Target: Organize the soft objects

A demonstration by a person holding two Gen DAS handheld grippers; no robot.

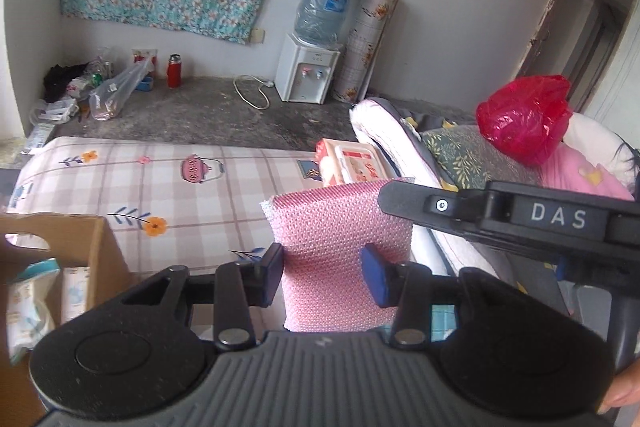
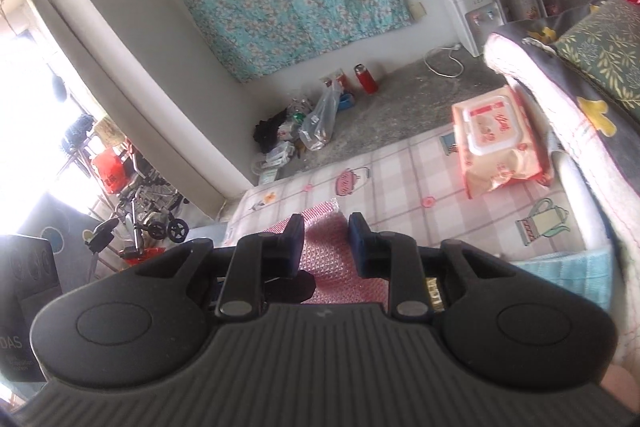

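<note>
My left gripper (image 1: 322,273) is shut on a pink mesh sponge (image 1: 340,247) and holds it upright above the checked bed sheet (image 1: 160,183). My right gripper (image 2: 325,241) hovers over the same sponge (image 2: 340,267), jaws apart with the sponge below and between them; its body shows in the left wrist view (image 1: 520,219) just right of the sponge. A pack of wet wipes (image 2: 496,143) lies on the sheet ahead; it also shows in the left wrist view (image 1: 352,163). A cardboard box (image 1: 80,251) with soft packets inside stands at the left.
Folded quilts and a leaf-print pillow (image 1: 460,155) are piled at the right, with a red plastic bag (image 1: 524,115) on top. A light blue cloth (image 2: 568,279) lies at the right. Beyond the bed are a water dispenser (image 1: 308,71), a red flask (image 1: 174,71) and floor clutter (image 1: 80,95).
</note>
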